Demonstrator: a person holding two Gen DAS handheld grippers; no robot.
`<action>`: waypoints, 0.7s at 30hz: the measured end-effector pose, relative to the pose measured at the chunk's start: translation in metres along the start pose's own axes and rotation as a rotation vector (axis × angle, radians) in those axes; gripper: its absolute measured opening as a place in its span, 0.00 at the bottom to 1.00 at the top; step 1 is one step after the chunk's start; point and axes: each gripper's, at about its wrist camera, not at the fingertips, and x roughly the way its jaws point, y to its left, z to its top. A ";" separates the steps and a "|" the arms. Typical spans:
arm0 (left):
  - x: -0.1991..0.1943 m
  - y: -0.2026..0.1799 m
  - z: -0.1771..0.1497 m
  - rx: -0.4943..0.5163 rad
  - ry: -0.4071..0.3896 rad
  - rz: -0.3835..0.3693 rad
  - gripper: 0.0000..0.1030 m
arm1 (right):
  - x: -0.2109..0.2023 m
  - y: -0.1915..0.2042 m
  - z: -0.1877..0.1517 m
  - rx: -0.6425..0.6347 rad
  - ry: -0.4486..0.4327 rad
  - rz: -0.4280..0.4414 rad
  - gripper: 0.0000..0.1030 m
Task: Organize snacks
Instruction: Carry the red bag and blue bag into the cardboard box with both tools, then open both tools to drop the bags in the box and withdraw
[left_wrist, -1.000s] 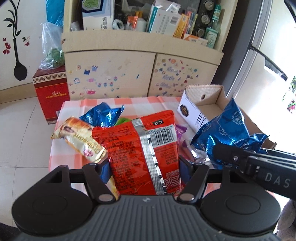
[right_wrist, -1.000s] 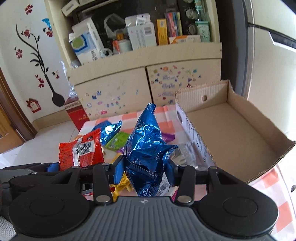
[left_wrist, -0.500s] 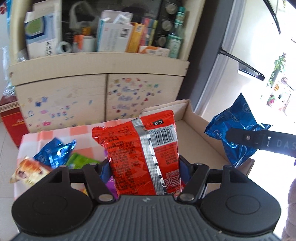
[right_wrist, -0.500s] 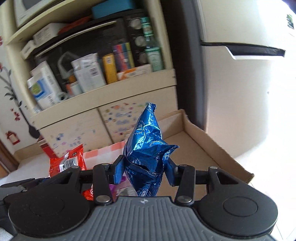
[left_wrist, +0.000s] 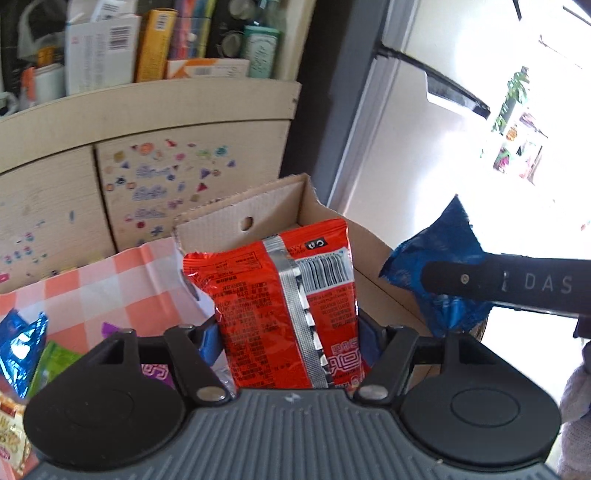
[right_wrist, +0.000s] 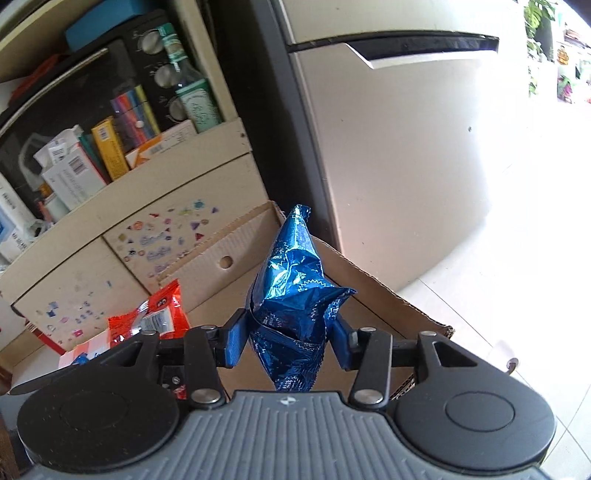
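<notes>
Over the cardboard box (right_wrist: 373, 295), the right gripper (right_wrist: 288, 341) jaws have just been opening around the blue packet (right_wrist: 295, 295), apparently still pinched; contact is hard to judge. Left gripper (left_wrist: 290, 338) clamps the red packet (left_wrist: 284, 295), lower edge hidden.

The red snack packet (left_wrist: 291, 306) hides much of the cardboard box (left_wrist: 221, 227) floor, and its lower end vanishes behind the gripper body at six o'clock. At nine o'clock the frame edge cuts off a blue wrapper (left_wrist: 20, 347). Labels on the shelf boxes (left_wrist: 110, 48) are too blurred to read.
</notes>
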 end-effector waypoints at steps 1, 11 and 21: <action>0.004 -0.003 0.000 0.016 0.007 0.008 0.68 | 0.002 -0.001 0.001 0.014 0.010 0.003 0.62; -0.003 -0.014 0.000 0.134 -0.002 0.120 0.93 | 0.003 0.002 0.000 0.001 0.015 -0.033 0.92; -0.026 0.016 -0.004 0.110 0.044 0.179 0.96 | 0.001 0.019 -0.003 -0.085 0.021 -0.049 0.96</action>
